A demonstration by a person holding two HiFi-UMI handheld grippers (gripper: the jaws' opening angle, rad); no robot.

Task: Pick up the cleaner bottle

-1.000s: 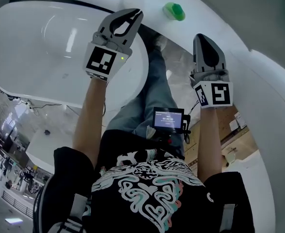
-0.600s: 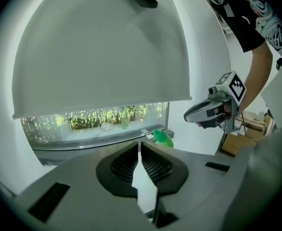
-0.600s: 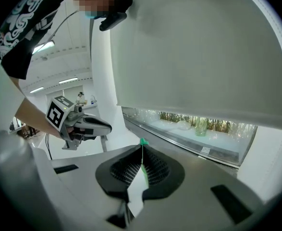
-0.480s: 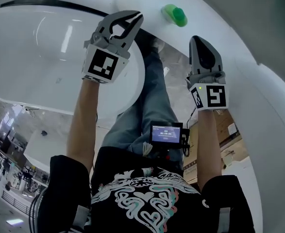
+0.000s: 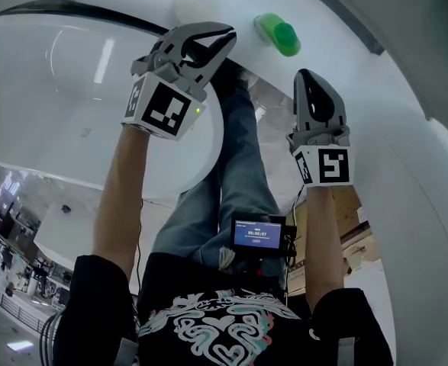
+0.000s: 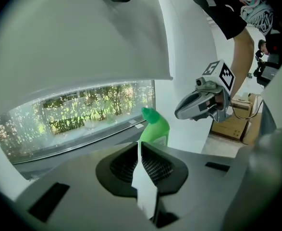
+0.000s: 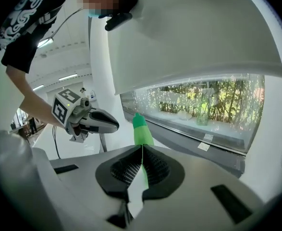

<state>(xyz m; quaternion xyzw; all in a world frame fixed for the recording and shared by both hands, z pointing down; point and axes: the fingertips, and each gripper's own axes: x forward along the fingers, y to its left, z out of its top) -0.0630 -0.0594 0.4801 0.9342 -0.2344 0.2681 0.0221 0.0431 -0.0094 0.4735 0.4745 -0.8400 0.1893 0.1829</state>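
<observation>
The green cleaner bottle (image 5: 277, 33) stands straight up on the curved white desk (image 5: 338, 36), with its cap on top. In the left gripper view the cap tips a little toward 11 o'clock. In the head view the bottle sits near 12 o'clock. It is at about 2 o'clock from the left claw (image 5: 224, 38) and at 11 o'clock from the right claw (image 5: 307, 78). It touches neither of them. Both claws point toward the bottle. Each one is closed tight with nothing in it. A big white rounded shell (image 6: 83, 32) hangs over the desk. Behind the bottle there is a long window (image 7: 213, 102) with green plants in it. The person holding the claws wears a black shirt (image 5: 216, 326) with a swirly picture and blue jeans (image 5: 235, 174), and a small lit screen (image 5: 258, 233) hangs at the waist. Brown boxes (image 6: 232, 126) sit on the floor at 3 o'clock in the left gripper view.
</observation>
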